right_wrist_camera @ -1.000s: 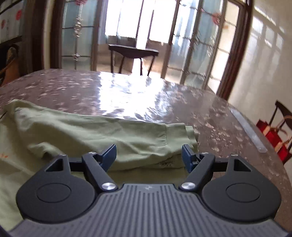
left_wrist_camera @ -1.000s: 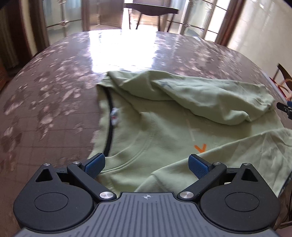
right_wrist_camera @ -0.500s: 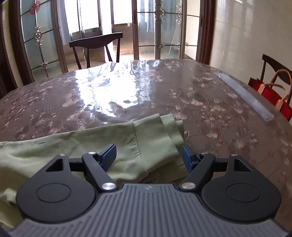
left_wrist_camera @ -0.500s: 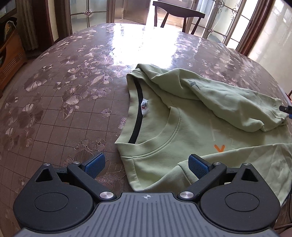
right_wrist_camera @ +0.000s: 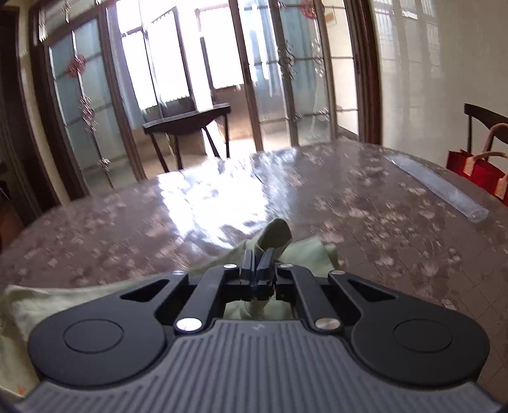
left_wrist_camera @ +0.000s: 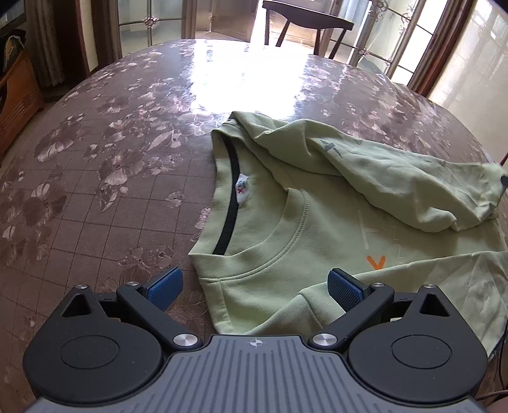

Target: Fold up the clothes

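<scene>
A pale green sweatshirt (left_wrist_camera: pixel 311 228) lies on the floral-patterned table (left_wrist_camera: pixel 111 165), collar to the left, with a white neck label and an orange mark on the chest. One sleeve (left_wrist_camera: pixel 397 181) is folded across the body toward the right. My left gripper (left_wrist_camera: pixel 254 286) hangs open just above the near shoulder, blue pads apart, nothing between them. In the right wrist view my right gripper (right_wrist_camera: pixel 261 258) is shut on the sleeve cuff (right_wrist_camera: pixel 275 235), which sticks up in a fold past the fingertips. The rest of the sweatshirt (right_wrist_camera: pixel 63 298) trails to the lower left.
A clear flat strip (right_wrist_camera: pixel 438 187) lies near the table's right edge. A red bag (right_wrist_camera: pixel 476 171) and a dark chair stand beyond that edge. Another dark chair (left_wrist_camera: pixel 308 25) stands at the far side by glass doors. A wooden cabinet (left_wrist_camera: pixel 16 95) is at the left.
My right gripper has closed on the sleeve cuff and rolled. The left gripper stays open over the near shoulder, its view shifted slightly.
</scene>
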### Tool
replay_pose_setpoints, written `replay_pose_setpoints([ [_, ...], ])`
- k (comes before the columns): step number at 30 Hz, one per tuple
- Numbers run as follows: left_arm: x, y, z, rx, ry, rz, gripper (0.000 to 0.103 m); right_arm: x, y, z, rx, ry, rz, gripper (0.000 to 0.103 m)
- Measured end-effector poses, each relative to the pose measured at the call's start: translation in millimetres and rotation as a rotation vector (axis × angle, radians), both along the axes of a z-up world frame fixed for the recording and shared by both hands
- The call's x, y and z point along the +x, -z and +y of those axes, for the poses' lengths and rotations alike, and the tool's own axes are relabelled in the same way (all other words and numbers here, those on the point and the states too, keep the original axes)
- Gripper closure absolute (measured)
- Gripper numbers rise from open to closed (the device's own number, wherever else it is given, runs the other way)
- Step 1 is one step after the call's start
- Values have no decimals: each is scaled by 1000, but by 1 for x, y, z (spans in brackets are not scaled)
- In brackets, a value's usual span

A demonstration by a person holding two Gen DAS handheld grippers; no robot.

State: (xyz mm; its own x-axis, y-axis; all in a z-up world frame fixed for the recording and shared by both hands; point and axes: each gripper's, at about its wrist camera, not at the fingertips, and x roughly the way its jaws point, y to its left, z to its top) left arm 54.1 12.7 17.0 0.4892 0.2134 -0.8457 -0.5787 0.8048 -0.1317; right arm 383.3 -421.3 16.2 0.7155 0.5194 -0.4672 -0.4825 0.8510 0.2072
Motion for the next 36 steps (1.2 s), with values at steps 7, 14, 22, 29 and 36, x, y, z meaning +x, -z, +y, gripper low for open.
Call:
replay_pose_setpoints([
  [7, 0, -7, -1, 10, 18, -26, 3, -28, -41, 10, 155, -92, -24, 99],
  [14, 28, -38, -29, 132, 197, -106, 3, -51, -66, 26, 254, -180, 12, 100],
  [22, 103, -58, -84, 197, 464, -191, 2, -60, -63, 36, 41, -189, -35, 84],
  [29, 120, -51, -109, 172, 544, -181, 2, -71, -11, 52, -357, -333, -163, 46],
  [36, 122, -53, -112, 151, 550, -180, 2, -59, 37, 81, -518, -408, -188, 47],
])
